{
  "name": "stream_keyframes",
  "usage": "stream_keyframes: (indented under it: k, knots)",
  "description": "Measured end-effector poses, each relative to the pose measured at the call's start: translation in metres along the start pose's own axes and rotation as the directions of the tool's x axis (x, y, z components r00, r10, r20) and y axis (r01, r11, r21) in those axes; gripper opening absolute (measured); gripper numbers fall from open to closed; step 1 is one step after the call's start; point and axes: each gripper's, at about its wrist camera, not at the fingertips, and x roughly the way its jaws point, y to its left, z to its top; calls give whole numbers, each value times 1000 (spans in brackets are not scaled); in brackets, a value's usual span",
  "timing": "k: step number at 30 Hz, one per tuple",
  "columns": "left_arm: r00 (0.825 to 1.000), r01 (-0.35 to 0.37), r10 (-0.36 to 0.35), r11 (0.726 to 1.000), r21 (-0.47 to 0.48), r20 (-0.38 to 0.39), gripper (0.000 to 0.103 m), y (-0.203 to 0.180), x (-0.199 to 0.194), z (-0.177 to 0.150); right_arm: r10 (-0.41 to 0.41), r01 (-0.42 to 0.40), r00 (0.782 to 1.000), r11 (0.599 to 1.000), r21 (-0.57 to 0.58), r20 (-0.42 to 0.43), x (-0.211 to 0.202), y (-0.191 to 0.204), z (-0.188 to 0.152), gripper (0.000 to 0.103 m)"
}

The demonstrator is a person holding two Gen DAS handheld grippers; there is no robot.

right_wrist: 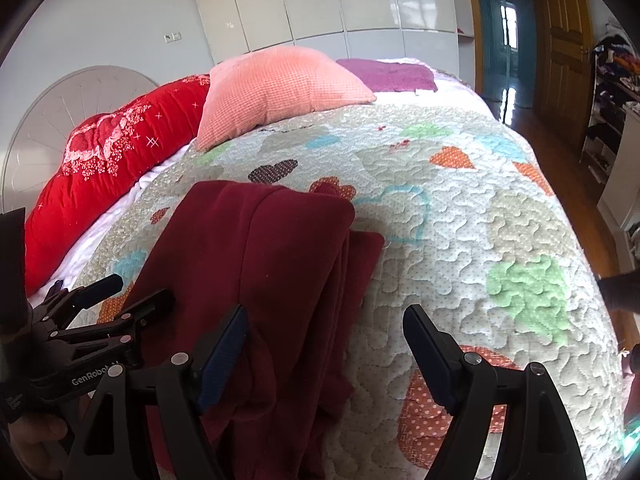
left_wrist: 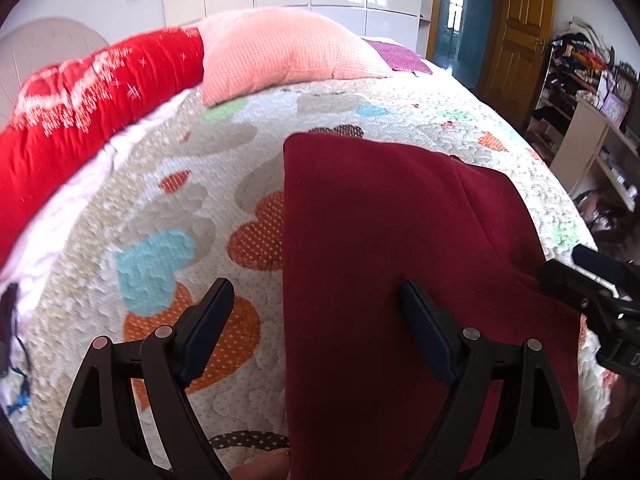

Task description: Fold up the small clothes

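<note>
I am at a big bed (right_wrist: 500, 216) with a quilt (left_wrist: 188, 200) full of coloured hearts. At the far end, by the headboard, lie one fat red bolster (left_wrist: 80, 96), one pink pillow (left_wrist: 280, 52) and one purple cloth (right_wrist: 392, 74), folded flat.

The thing I am folding is one dark red garment (left_wrist: 380, 240). It lies on the quilt near the edge of the bed where I stand. It looks folded into a long strip already. Its long way runs from my edge of the bed toward the pillow end. On the right side some lower layers stick out from under the top layer.

I hold two tools, one in each hand. My left gripper (left_wrist: 316, 300) sits over the left long edge of the garment. One finger is above the bare quilt and the other is above the red cloth. My right gripper (right_wrist: 324, 328) sits over the right long edge, one finger over the cloth, one over the quilt. So the garment lies between my two hands, and both are about as near to it.

Both sets of fingers are spread wide. They pinch nothing.

I think the next step is to grab the near end and fold it toward the pillow end.
</note>
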Motion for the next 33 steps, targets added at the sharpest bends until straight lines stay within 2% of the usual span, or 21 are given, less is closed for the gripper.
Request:
stream_keyframes:
  k: [3, 14, 33]
  knots:
    - [999, -34, 34, 999, 19, 23, 85, -4, -7, -1, -6, 5, 1000, 1000, 3, 27, -9, -1, 1, 78]
    - [996, -34, 35, 999, -5, 77, 85, 0, -31, -4, -1, 0, 999, 1000, 10, 40, -23, 2, 0, 78]
    - [997, -26, 28, 999, -25, 72, 85, 3, -34, -10, 3, -3, 1000, 1000, -4, 30, -24, 11, -5, 78]
